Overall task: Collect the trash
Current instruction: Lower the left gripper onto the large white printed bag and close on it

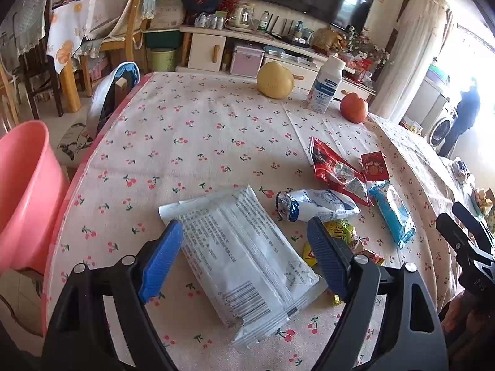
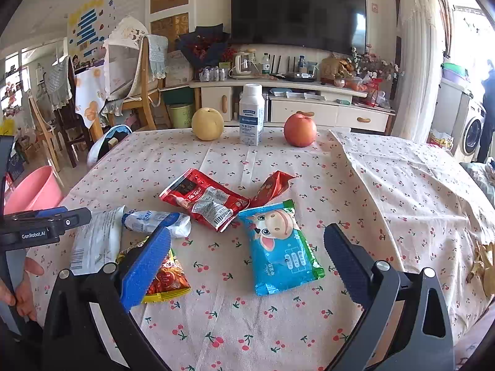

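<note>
Wide cherry-print cloth-covered table, with a pink plastic tub off its left edge. Nearest on the left, a long white printed plastic packet, lying flat between the wide-spread jaws of the left gripper, pads clear of it. Further right, a blue cartoon-cow wipes packet, between the right gripper fingers, also wide and empty. Beyond, a crumpled red foil wrapper, a white-and-blue pouch, a yellow-orange snack bag.
</note>
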{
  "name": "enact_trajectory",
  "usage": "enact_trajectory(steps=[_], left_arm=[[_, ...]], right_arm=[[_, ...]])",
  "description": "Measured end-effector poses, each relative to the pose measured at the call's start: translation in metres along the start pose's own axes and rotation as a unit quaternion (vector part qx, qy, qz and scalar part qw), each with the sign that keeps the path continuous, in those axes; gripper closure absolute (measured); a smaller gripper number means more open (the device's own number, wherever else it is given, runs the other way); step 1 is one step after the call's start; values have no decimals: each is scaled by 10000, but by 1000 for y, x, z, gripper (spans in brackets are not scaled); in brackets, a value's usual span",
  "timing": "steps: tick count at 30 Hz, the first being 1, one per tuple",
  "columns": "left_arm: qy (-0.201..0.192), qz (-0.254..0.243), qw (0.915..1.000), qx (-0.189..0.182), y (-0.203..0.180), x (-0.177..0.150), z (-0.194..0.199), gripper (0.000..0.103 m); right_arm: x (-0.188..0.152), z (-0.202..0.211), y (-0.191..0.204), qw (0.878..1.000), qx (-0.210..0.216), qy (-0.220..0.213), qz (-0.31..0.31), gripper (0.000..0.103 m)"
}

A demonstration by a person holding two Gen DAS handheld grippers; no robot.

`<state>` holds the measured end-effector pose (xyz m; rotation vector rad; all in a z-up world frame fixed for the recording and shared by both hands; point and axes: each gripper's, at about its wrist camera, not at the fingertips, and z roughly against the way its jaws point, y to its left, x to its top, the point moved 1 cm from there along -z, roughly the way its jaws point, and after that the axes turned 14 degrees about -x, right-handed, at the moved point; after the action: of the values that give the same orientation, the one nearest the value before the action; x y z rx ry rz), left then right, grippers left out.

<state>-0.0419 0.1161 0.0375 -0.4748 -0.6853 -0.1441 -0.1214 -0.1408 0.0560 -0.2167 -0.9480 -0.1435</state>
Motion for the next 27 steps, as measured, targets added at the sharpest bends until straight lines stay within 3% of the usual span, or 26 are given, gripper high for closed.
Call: enact_trajectory(steps=[3,10,23,27], left_arm=[[33,216,9996,199,1,-6,-2,28],[86,582,9975,388,6,-9,-6,28],[402,416,9938,949,-3,-13,-27,28],[436,356,9938,959,-5,-12,-31,22]], right_arm=[[0,2,-2,10000,5,-42,61,5],[-2,1,-5,9996,245,118,41,5],[-5,-22,-22,9982,139,565,-163,5],[-5,-25,-21,9979,174,609,-142,5]])
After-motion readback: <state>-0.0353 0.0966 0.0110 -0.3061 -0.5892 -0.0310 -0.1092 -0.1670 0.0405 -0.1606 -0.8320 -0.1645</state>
